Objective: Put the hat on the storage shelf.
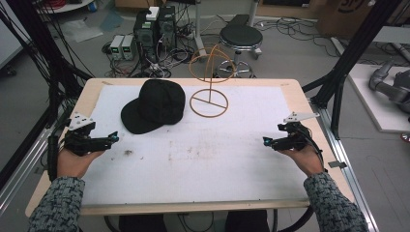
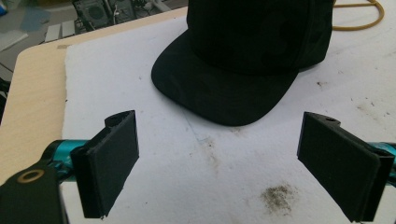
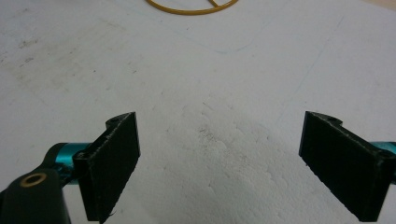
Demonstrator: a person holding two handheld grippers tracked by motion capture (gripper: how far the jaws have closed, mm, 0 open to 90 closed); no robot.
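Resting apart, each hand-held gripper spread wide, black cap untouched.

cap crown: in the left hand-held gripper view the black cap runs off the top edge
wire stand: the wire stand is cut by the top edge in the right hand-held gripper view, only its base ring's arc showing
cap's inside: hidden, as it faces the table
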